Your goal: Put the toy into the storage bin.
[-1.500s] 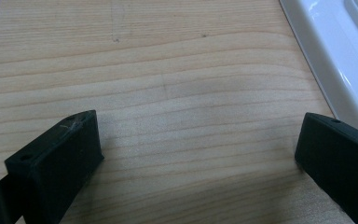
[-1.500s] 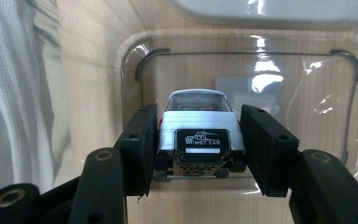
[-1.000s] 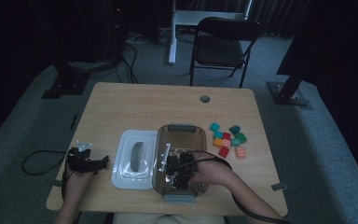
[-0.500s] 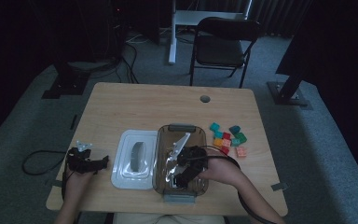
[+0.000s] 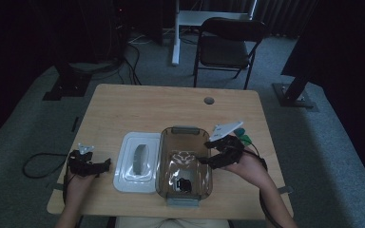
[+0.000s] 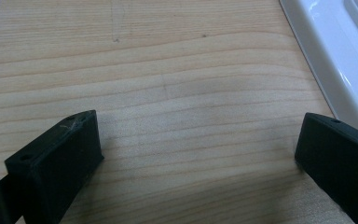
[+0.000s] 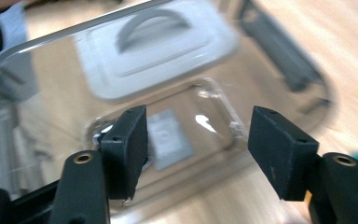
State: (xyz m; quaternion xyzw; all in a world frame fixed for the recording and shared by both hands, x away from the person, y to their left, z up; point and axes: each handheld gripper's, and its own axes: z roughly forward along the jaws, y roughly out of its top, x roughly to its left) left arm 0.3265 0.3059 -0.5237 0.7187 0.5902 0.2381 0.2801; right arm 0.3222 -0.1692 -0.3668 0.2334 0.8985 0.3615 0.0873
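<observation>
your right gripper (image 5: pixel 204 159) sits at the right rim of the clear container (image 5: pixel 164 178), over its right side, held in your right hand (image 5: pixel 247 164). its jaws stand apart with nothing between them; they have just been opening. in the right gripper view the two black pads (image 7: pixel 130 140) frame the container's bottom and a dark item (image 7: pixel 167 138) lying inside it, blurred, so what it is i cannot tell. in the high view a small dark thing (image 5: pixel 184 184) lies in the near part of the container; it is too dim to tell what it is.

the container stands in the middle of the table (image 5: pixel 147 109), near your edge, its grey latch (image 5: pixel 185 128) at the far end. the white lid (image 5: pixel 123 180) with a grey handle (image 5: pixel 140 158) lies flat just beside the container on its left, touching or nearly touching.

teal blocks (image 5: pixel 241 137) peek out beyond your right gripper, on the table right of the container, mostly covered by the gripper's grey plate (image 5: pixel 225 128).

your left gripper (image 5: pixel 108 163) rests low on the table at the left, just left of the lid, in your left hand (image 5: pixel 78 178). its jaws are wide apart with bare wood between them; the left gripper view shows the lid's edge (image 6: pixel 326 56) at the upper right, by the right jaw.
</observation>
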